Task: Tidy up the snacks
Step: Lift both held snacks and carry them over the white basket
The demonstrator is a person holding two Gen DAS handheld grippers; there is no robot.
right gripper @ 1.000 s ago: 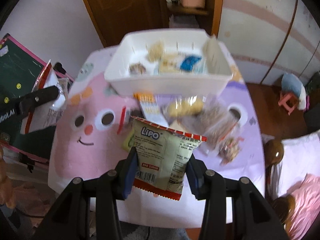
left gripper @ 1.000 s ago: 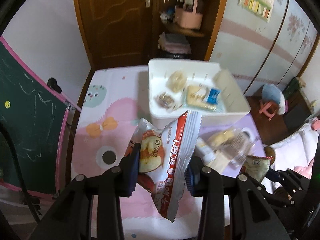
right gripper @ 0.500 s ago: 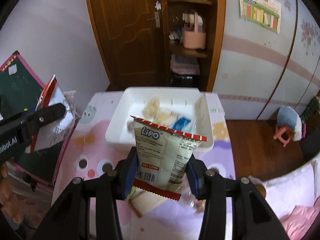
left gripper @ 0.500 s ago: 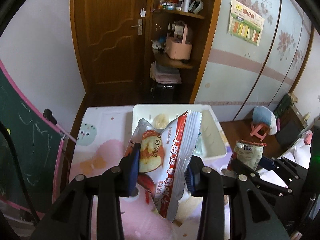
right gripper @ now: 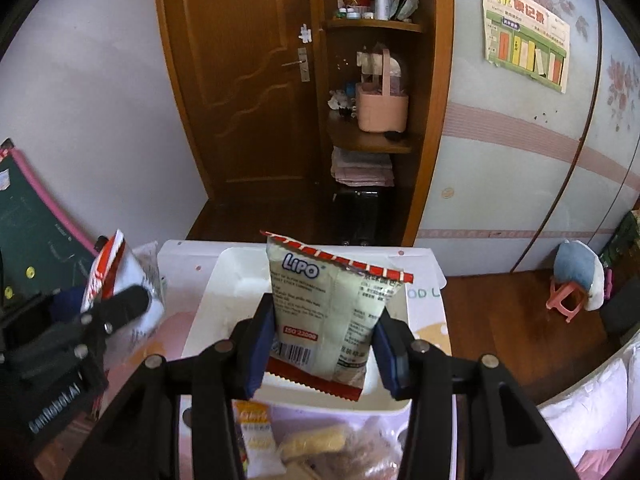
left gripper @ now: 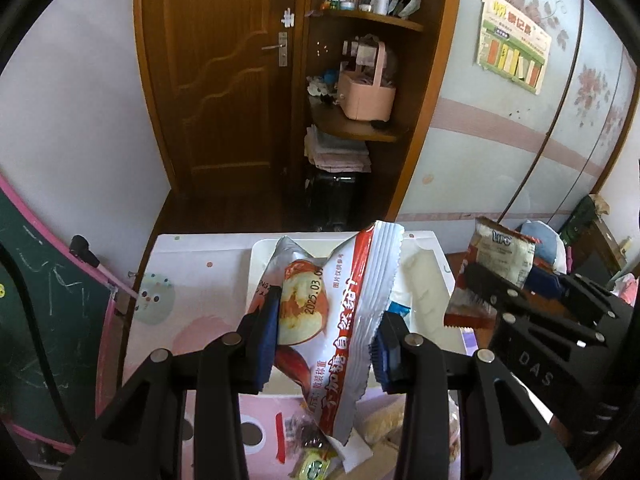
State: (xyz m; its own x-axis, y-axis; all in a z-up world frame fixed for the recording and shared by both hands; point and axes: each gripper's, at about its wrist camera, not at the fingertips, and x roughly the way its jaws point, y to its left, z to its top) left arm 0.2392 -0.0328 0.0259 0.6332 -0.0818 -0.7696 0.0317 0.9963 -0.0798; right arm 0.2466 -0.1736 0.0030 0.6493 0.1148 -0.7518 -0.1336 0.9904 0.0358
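While both jaws pinch light, crinkly packets by their sides, the left gripper [left gripper: 326, 344] grips a red pouch [left gripper: 340, 320] and the right gripper [right gripper: 326, 344] a Lipo bag [right gripper: 336, 316], above the white bin [right gripper: 224, 300]; slippery film, fragile contents.

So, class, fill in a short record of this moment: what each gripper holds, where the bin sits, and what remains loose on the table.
left gripper: shut on red and white apple snack bag
right gripper: shut on Lipo packet
bin: white bin on the pink table, beyond both held packets
loose on table: small wrapped snacks at the near edge
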